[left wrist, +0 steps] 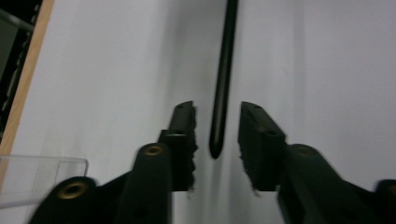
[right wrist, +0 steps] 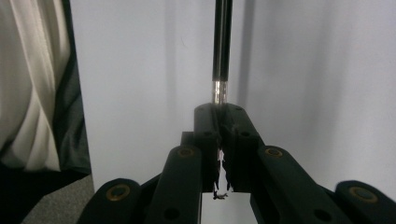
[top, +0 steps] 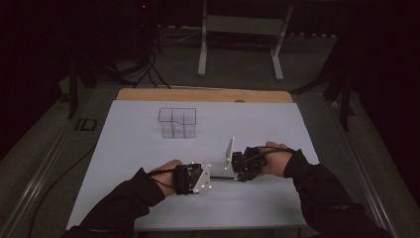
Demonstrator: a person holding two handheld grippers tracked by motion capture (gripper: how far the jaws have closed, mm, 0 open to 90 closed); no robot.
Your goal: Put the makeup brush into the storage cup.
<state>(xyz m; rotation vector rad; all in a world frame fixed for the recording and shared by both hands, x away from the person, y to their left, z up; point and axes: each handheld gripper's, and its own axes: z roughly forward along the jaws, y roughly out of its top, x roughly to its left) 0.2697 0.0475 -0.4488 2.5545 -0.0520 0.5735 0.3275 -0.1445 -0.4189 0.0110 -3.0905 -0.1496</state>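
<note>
A slim black pen [top: 223, 177] lies level between the two grippers over the white sheet. My right gripper [top: 236, 176] is shut on one end of it; in the right gripper view the jaws [right wrist: 219, 112] pinch a clear and silver section and the black barrel [right wrist: 222, 42] runs away from them. My left gripper [top: 213, 177] faces it from the left. In the left gripper view the rounded tip of the pen [left wrist: 217, 144] sits between the jaws [left wrist: 217, 112] with a gap on each side, so the pads do not touch it.
A clear plastic box with compartments [top: 177, 122] stands farther back on the white sheet [top: 148, 208]; its corner [left wrist: 42, 177] appears in the left gripper view. A wooden table edge [top: 203, 95] runs along the back. A white metal stand [top: 242, 29] is on the floor beyond.
</note>
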